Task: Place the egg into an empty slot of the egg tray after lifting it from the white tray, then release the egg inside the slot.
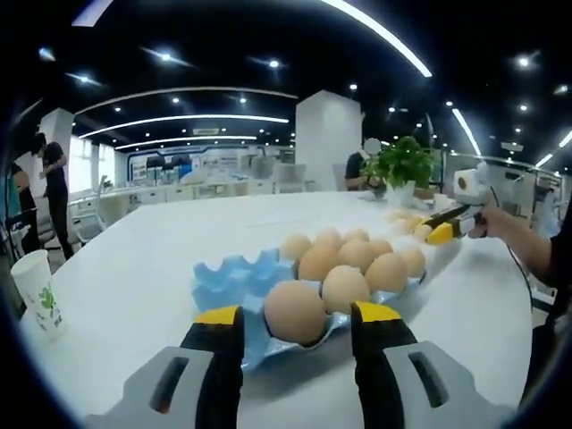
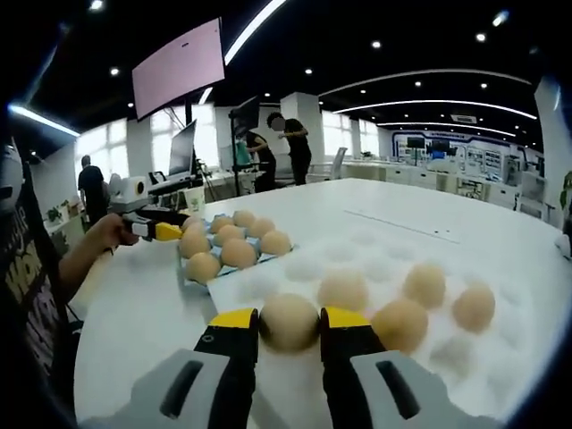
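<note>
A blue egg tray (image 1: 223, 281) lies in the middle of the white table, its right side filled with brown eggs and its left slots bare. My left gripper (image 1: 298, 313) is open, its yellow-tipped jaws standing either side of the nearest egg (image 1: 295, 308) with a gap on each side. In the right gripper view, my right gripper (image 2: 289, 320) is shut on a tan egg (image 2: 288, 322) at the near edge of the white tray (image 2: 357, 255), where several more eggs (image 2: 424, 284) rest. The blue egg tray (image 2: 192, 279) lies to the left there, with the left gripper (image 2: 156, 230) beside it.
A paper cup (image 1: 36, 286) stands near the table's left edge. A potted plant (image 1: 402, 161) sits at the far side. The right gripper (image 1: 444, 231) and a person's hand (image 1: 505, 223) reach in by the white tray's eggs (image 1: 399, 217). People stand in the background.
</note>
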Demonstrator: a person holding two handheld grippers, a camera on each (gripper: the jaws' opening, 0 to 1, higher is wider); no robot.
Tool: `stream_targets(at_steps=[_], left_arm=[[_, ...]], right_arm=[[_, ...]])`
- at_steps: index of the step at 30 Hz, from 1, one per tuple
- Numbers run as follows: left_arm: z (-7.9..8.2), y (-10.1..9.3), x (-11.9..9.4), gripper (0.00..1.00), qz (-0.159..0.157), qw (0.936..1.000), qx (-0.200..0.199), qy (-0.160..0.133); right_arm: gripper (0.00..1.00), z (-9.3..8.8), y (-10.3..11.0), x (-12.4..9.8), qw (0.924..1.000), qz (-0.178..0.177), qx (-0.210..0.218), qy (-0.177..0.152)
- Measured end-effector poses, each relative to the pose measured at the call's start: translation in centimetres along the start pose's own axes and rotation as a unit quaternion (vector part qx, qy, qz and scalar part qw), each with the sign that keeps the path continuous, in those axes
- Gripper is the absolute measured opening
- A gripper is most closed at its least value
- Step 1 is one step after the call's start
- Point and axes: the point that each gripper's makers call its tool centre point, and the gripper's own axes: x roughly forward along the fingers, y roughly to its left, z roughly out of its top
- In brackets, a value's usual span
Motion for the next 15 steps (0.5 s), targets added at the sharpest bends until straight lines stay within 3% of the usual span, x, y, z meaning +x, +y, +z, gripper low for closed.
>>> stream_targets(at_steps=[7, 10, 15], left_arm=[[0.2, -0.5, -0.4, 0.50, -0.001, 0.9999, 0.017, 0.004], [1.1, 0.1, -0.8, 0.50, 0.015, 0.9996, 0.019, -0.013], [2.3, 0.3, -1.5, 0.50, 0.016, 0.9992, 0.016, -0.032]], right_arm=[[0.28, 0.4, 0.1, -0.2, 1.0000, -0.002, 0.005, -0.004], [0.28, 1.0, 0.2, -0.5, 0.9999, -0.004, 0.008, -0.012], [0.28, 1.5, 0.0, -0.8, 0.9996, -0.007, 0.017, -0.021]])
